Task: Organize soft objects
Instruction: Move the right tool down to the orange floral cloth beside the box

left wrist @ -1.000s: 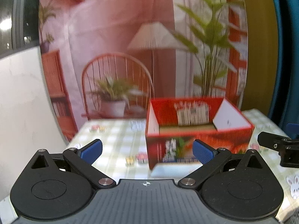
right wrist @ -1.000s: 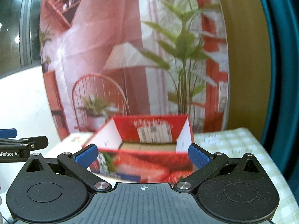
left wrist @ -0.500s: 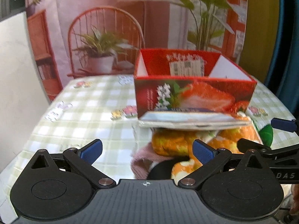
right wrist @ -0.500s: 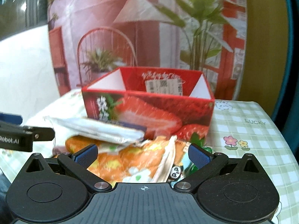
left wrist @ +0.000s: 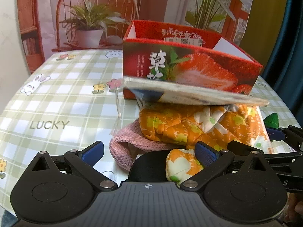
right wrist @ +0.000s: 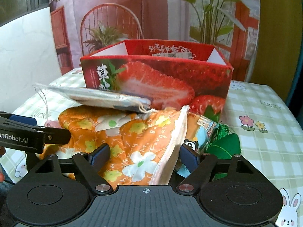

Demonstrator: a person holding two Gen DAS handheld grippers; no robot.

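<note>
A pile of soft things lies in front of a red strawberry box [left wrist: 189, 70] [right wrist: 157, 79]. On top rests a flat pale drawstring pouch [left wrist: 189, 96] [right wrist: 98, 98]. Under it is an orange floral cloth [left wrist: 180, 124] [right wrist: 132, 132], with a pink knit piece [left wrist: 128, 143] and a black item [left wrist: 147, 168] at its left. My left gripper [left wrist: 149, 151] stands open over the pink knit and the black item. My right gripper [right wrist: 144, 155] is closing, with the orange cloth between its jaws but not visibly squeezed.
A green tasselled item [right wrist: 225, 143] and a panda-print packet [right wrist: 204, 130] lie at the pile's right. The table carries a green checked cloth [left wrist: 56, 104]. A printed backdrop of a chair and plants hangs behind the open-topped box.
Both grippers have sunk and tipped downward, so the pile has come into view below the box. The right gripper's jaws have narrowed around the orange cloth; the left jaws stayed wide.
</note>
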